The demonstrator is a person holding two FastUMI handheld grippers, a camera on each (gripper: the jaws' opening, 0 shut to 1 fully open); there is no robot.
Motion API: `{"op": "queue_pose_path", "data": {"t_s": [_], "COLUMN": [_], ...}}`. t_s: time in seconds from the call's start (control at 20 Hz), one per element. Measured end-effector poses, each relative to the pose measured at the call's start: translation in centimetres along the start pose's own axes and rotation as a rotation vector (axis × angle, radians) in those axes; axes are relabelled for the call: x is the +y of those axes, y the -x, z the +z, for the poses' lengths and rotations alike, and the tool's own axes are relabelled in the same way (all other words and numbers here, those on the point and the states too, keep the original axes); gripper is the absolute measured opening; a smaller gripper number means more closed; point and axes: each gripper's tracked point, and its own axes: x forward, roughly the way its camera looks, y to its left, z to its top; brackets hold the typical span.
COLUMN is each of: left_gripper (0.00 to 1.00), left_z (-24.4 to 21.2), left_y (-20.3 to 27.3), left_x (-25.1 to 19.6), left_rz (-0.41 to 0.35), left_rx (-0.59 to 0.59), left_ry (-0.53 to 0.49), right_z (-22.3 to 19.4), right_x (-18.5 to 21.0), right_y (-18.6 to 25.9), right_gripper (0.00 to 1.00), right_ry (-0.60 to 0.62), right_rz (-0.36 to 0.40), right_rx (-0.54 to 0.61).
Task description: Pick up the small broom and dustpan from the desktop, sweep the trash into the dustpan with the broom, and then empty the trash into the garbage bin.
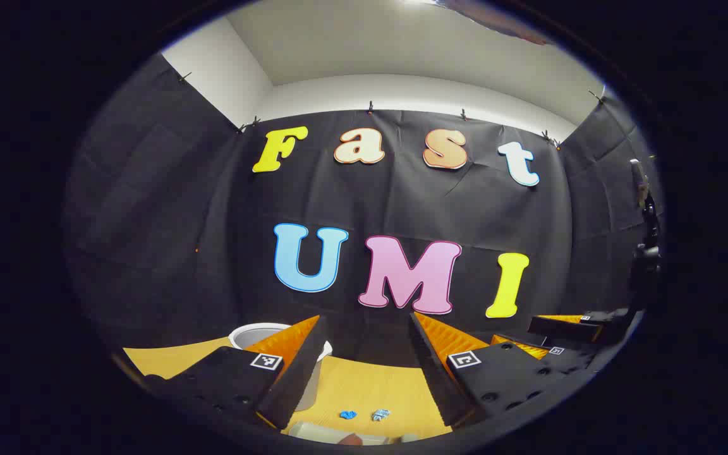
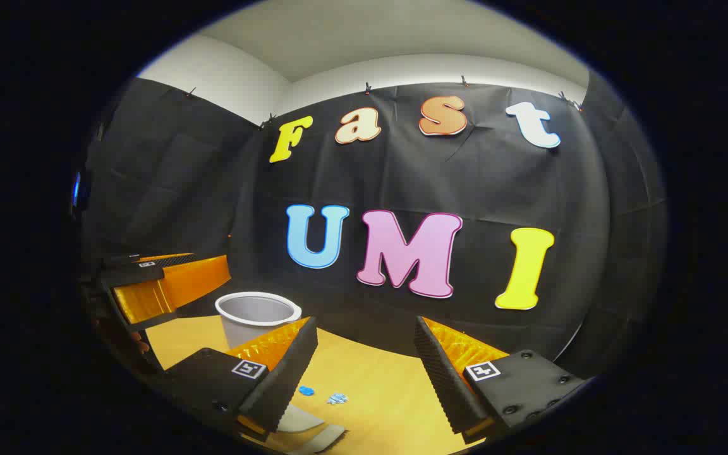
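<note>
Two small scraps of trash lie on the yellow desktop: a blue scrap and a pale one, seen again as the blue scrap and the pale scrap. A pale grey flat piece, probably the dustpan, lies just in front of them, and its edge peeks in at the bottom of the left gripper view. The white garbage bin stands at the back left. My left gripper and right gripper both hover open above the desk, holding nothing.
The black cloth wall rises right behind the desk. In the right gripper view the left gripper shows at the far left beside the bin. The right gripper sits at the right edge of the left gripper view.
</note>
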Motion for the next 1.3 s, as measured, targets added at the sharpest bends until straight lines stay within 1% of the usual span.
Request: {"op": "queue_pose_path", "data": {"t_s": [0.1, 0.2, 0.35, 0.45, 0.65, 0.9, 1.25, 1.3], "left_gripper": [0.78, 0.78, 0.77, 0.77, 0.78, 0.78, 0.78, 0.77], "left_z": [-0.4, -0.9, -1.9, -2.5, -3.7, -2.4, -2.3, -2.3], "left_y": [-0.1, 0.1, 0.2, 0.0, -0.2, 0.0, 1.8, 1.9], "left_x": [0.6, 0.7, 1.9, 2.4, 1.3, -0.3, -0.3, -0.3], "left_rz": [-0.013, -0.051, -0.073, -0.085, -0.119, -0.158, -0.152, -0.149], "left_rx": [0.008, 0.017, 0.039, 0.057, 0.100, 0.051, 0.050, 0.049], "left_ry": [0.018, 0.031, 0.003, 0.003, 0.005, -0.036, -0.083, -0.088], "right_z": [0.1, 0.3, 0.1, -0.1, -0.3, -0.1, 0.1, 0.1], "right_x": [0.4, 0.6, 0.0, -0.7, -1.4, -1.6, -0.4, -0.2], "right_y": [0.4, 1.3, 2.3, 2.7, 3.2, 3.5, 4.0, 4.1], "right_gripper": [0.98, 0.98, 0.98, 0.98, 0.98, 0.98, 0.97, 0.98], "right_ry": [0.006, 0.017, 0.040, 0.040, 0.031, 0.016, 0.001, -0.001], "right_rz": [-0.027, -0.054, -0.103, -0.139, -0.179, -0.193, -0.156, -0.150], "right_rx": [0.010, 0.011, 0.023, 0.030, 0.046, 0.045, 0.039, 0.039]}}
